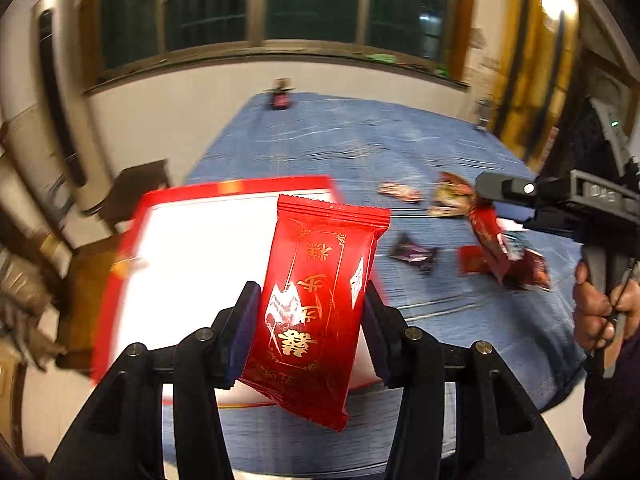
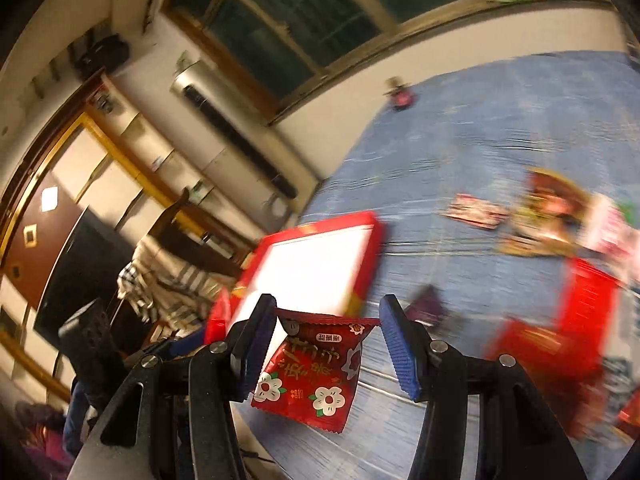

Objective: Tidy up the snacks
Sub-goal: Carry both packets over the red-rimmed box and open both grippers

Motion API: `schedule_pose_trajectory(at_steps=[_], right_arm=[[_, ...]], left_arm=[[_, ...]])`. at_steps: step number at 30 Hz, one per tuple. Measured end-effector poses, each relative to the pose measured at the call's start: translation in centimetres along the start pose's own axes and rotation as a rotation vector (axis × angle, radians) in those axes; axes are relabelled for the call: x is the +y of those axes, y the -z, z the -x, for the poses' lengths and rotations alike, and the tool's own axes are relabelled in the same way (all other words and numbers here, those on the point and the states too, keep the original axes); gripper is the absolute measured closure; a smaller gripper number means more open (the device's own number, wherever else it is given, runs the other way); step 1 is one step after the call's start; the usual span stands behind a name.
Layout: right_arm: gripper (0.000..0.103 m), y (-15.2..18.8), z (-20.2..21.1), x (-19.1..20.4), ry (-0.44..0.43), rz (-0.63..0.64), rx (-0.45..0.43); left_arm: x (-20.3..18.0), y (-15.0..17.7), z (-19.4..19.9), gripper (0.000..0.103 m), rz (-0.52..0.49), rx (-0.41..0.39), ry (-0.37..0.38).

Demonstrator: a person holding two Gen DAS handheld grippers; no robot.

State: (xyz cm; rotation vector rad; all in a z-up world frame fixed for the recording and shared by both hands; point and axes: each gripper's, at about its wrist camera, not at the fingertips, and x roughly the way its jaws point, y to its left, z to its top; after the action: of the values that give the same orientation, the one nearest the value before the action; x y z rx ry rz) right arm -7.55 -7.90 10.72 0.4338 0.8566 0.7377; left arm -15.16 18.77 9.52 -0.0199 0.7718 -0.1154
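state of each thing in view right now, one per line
left gripper: shut on red gold-print packet, held off the table
right gripper: shut on red flower-print packet, held by its top edge
red box: open, white inside, nothing seen in it
loose snack packets: scattered on blue tablecloth

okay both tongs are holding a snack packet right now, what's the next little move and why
Probably carry the left tongs forward over the red box and release there. They grip a red packet just short of the box's white inside. The right tongs hold a flowered packet farther away.
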Motion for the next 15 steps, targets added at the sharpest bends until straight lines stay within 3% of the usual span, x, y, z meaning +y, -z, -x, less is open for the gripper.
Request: schedule_pose_trajectory(at_steps=[5, 8, 15], right_arm=[[0.046, -0.7, -5.6, 3.5, -0.062, 0.015, 0.061], [0.036, -0.8, -7.2, 4.2, -0.082, -0.009, 0.106], [0.033, -0.1, -3.5, 0.3, -0.008, -0.058, 0.025]], left_arm=[[2.7, 0.7, -1.0, 0.055, 0.042, 0.018, -0.105], [3.2, 1.0, -1.1, 0.055, 0.045, 0.013, -0.143], [1.2, 1.0, -1.0, 0.052, 0.007, 0.003, -0.091]])
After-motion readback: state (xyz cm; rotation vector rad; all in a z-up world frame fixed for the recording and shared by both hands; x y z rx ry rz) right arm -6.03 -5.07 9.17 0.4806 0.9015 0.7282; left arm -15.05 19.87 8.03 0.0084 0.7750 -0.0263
